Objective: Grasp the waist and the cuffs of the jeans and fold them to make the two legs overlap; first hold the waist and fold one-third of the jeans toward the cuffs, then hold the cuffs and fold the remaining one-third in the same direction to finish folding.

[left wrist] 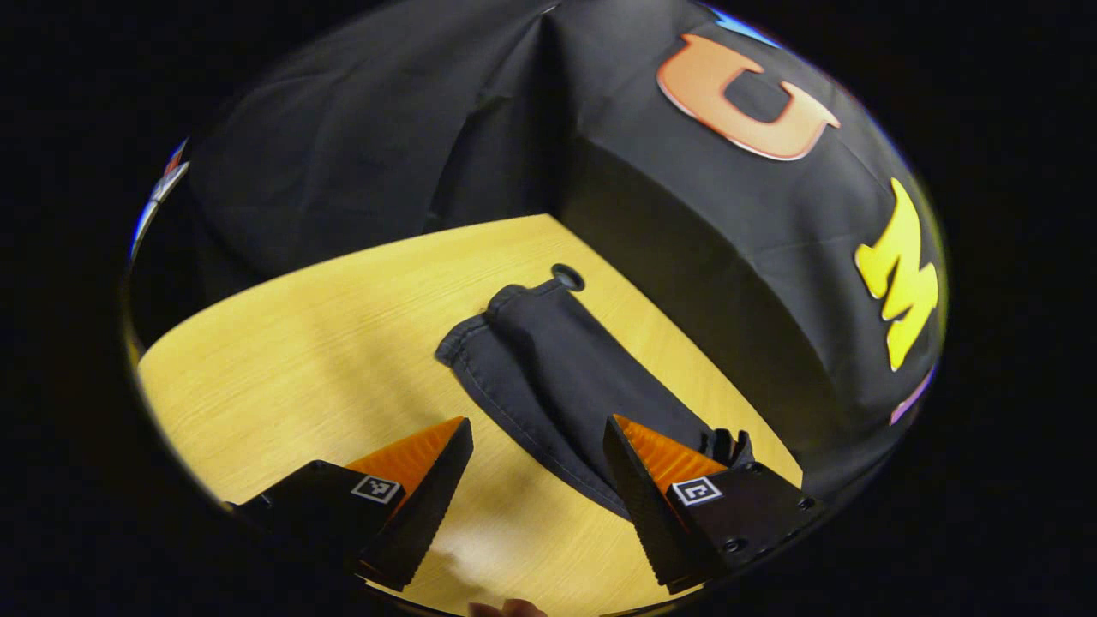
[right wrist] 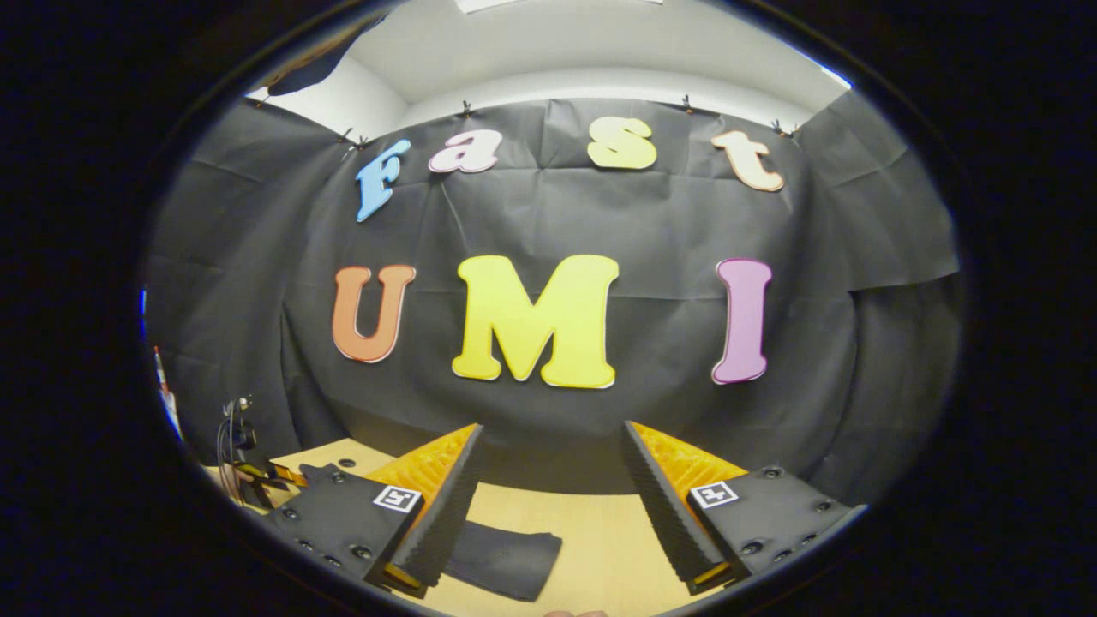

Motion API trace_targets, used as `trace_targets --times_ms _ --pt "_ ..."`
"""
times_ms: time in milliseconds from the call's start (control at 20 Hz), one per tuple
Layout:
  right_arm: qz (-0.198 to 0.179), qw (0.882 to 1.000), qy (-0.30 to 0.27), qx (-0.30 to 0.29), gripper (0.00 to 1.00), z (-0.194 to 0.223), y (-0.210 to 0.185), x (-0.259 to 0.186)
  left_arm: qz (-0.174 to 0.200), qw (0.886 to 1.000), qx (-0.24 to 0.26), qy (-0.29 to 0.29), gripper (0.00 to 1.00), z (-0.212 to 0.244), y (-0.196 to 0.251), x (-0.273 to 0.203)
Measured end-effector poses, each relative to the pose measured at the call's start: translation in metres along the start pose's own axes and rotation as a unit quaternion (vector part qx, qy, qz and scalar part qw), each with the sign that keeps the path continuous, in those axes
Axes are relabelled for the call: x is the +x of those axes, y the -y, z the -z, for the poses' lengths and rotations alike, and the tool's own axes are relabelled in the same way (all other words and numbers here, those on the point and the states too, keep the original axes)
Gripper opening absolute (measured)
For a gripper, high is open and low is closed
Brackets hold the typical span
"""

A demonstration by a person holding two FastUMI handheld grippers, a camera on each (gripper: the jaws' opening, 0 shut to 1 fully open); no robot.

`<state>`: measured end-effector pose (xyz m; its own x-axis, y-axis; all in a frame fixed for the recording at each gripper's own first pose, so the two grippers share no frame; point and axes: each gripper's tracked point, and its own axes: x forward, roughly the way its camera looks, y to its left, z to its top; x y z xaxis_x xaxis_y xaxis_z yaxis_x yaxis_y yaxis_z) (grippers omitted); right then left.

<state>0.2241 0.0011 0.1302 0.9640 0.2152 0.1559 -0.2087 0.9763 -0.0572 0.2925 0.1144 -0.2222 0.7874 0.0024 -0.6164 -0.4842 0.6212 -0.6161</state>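
Jeans (left wrist: 548, 377), dark soft cloth, lie on grained wooden table (left wrist: 326, 343); both tools gape.

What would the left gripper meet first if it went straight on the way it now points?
Probably the jeans. The left gripper is open, tilted down at the table, with the dark legs lying between its fingers. Depth is unclear; it might touch bare wood just before the cloth.

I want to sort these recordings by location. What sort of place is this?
Probably a recording booth, not a home: black cloth walls pinned up around a light wooden table, dark folded jeans lying on it, and each open tool above the tabletop.
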Motion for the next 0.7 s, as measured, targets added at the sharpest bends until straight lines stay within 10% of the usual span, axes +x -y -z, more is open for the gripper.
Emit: trace_targets --times_ms 550,700 --pt "0.023 0.999 -0.020 -0.013 0.92 0.013 0.036 0.012 0.038 0.984 -0.173 -0.020 0.95 -0.038 0.009 0.048" --pt "0.028 0.999 -0.029 -0.017 0.92 0.017 0.047 0.012 0.041 0.986 -0.158 -0.030 0.72 -0.037 0.008 0.055"
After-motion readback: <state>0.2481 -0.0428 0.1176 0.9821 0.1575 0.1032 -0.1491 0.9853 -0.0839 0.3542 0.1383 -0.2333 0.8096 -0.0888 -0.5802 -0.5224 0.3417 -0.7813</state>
